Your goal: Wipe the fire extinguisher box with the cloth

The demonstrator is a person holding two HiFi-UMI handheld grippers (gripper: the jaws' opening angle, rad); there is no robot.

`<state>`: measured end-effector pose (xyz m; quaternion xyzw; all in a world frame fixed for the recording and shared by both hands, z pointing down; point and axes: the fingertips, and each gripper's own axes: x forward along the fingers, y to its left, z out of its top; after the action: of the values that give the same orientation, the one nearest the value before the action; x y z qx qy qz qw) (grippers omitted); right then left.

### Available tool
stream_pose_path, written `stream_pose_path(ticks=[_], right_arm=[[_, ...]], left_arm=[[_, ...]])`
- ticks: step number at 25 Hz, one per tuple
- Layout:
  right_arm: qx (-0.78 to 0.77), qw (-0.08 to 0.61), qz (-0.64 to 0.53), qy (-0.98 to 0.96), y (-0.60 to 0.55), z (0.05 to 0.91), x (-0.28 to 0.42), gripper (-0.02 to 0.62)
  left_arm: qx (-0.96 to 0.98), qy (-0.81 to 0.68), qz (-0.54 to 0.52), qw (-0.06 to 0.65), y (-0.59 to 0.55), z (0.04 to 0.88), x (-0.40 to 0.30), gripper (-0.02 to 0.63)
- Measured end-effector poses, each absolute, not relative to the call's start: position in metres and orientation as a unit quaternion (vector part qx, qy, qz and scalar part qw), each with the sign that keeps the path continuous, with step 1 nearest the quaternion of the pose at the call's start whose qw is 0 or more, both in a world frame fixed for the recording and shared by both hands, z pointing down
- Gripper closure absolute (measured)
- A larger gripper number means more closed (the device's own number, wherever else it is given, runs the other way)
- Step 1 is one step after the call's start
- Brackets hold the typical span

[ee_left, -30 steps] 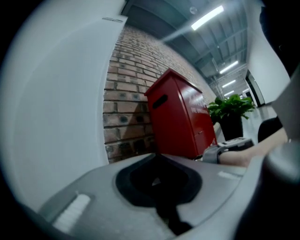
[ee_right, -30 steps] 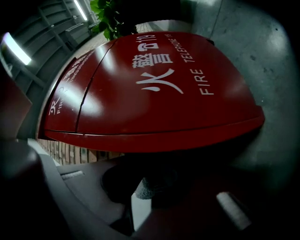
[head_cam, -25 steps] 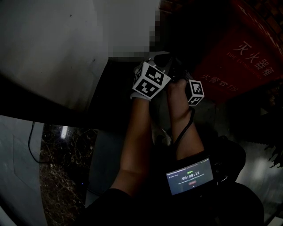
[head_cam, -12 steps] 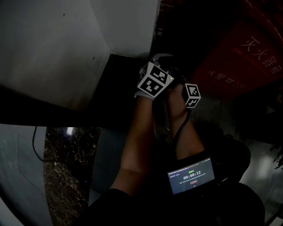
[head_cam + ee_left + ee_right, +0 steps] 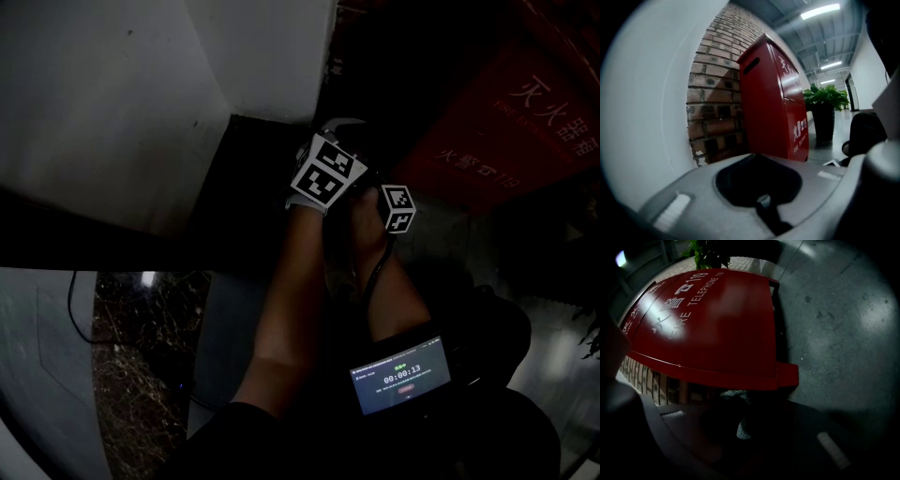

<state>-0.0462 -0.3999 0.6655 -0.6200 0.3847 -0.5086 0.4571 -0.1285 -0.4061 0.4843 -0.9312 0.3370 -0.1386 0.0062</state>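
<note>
Two grippers work just beside the red fire extinguisher box [image 5: 497, 122]. My right gripper [image 5: 740, 414], clamped on the grey cloth [image 5: 735, 393], has edged closer to my left gripper [image 5: 759, 187], whose jaws are together and empty. A brick wall [image 5: 717, 93] backs the box, and a potted plant [image 5: 825, 101] stands beyond it.

My forearms [image 5: 291, 281] extend forward, side by side. Left gripper [image 5: 759, 190]: jaws together, empty. Right gripper [image 5: 740, 423]: jaws closed on cloth [image 5: 735, 394].
</note>
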Motion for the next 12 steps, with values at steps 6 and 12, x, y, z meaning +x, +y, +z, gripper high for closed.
stream_pose_path(ticks=[6,12], right_arm=[[-0.595,0.397,-0.507,0.481,-0.409,0.661,-0.067,0.568],[-0.549,0.255,-0.423,0.674,-0.388,0.590,-0.130,0.568]], left_arm=[[-0.930,0.342,-0.136,0.012,-0.407,0.482,-0.131,0.604],[-0.921,0.361,-0.143,0.003,-0.407,0.486,-0.145,0.605]])
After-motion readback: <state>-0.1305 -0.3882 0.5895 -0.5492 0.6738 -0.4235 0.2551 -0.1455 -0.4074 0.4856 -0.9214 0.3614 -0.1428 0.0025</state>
